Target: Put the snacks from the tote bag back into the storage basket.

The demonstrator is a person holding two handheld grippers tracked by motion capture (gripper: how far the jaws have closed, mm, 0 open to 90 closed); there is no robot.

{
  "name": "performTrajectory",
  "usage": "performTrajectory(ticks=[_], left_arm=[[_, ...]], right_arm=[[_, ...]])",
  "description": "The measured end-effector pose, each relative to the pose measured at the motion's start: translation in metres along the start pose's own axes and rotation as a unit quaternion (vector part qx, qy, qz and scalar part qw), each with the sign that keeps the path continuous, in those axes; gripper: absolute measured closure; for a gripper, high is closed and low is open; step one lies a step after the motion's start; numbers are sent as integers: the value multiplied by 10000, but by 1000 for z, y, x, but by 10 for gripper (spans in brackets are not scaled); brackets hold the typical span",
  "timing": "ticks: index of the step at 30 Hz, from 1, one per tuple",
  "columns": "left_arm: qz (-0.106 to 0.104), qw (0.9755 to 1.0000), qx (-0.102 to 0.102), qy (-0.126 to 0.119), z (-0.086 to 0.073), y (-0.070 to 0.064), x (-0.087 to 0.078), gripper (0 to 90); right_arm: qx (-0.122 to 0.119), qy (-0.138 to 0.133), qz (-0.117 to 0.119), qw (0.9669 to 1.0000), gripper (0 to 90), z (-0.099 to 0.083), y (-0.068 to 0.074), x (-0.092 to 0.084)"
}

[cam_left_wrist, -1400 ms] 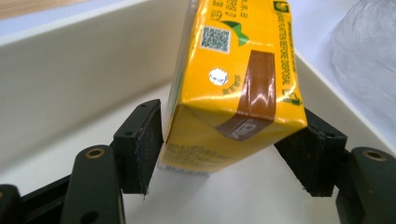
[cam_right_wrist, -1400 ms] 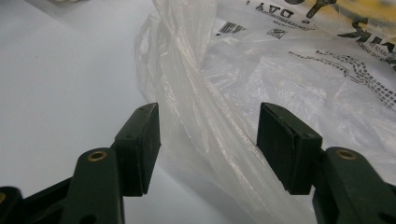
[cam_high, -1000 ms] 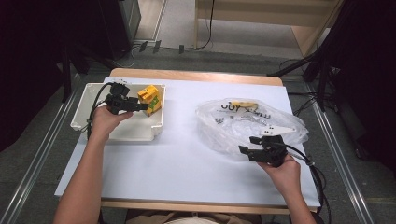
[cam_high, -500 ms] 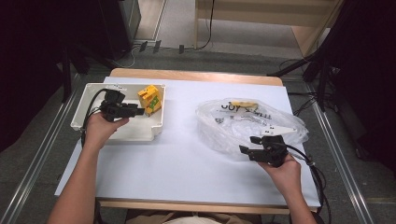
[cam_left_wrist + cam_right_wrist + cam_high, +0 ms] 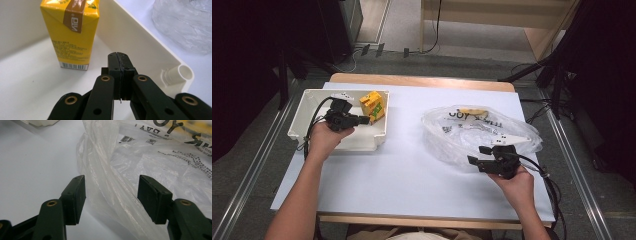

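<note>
The white tray (image 5: 307, 131) at ten o'clock on the bench (image 5: 402, 170) holds an upright yellow carton (image 5: 71, 35). Beside it, the left tool (image 5: 119, 72) has just closed, empty. The right tool (image 5: 111, 200) gapes around the clear bag's (image 5: 155, 160) edge at four o'clock.

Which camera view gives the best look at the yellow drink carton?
The left gripper view: the yellow drink carton stands upright in the white tray, close enough to show its label and barcode. In the high view the carton is small, in the tray's far corner. The right gripper view faces the plastic bag.
</note>
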State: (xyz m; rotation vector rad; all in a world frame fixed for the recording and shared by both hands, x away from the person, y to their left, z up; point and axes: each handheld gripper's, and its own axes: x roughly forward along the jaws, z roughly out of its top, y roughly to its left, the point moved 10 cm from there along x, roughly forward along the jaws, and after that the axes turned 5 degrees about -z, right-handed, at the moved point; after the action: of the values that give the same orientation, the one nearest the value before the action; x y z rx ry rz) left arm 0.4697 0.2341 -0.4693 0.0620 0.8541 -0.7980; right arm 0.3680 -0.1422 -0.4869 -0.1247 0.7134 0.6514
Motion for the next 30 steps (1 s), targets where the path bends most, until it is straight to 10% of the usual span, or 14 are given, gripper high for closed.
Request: performTrajectory(ticks=[30], left_arm=[[297,9995,-125,17,-3,24,33,900]], right_arm=[[0,-4,52,10000,412,-3,4,-3]])
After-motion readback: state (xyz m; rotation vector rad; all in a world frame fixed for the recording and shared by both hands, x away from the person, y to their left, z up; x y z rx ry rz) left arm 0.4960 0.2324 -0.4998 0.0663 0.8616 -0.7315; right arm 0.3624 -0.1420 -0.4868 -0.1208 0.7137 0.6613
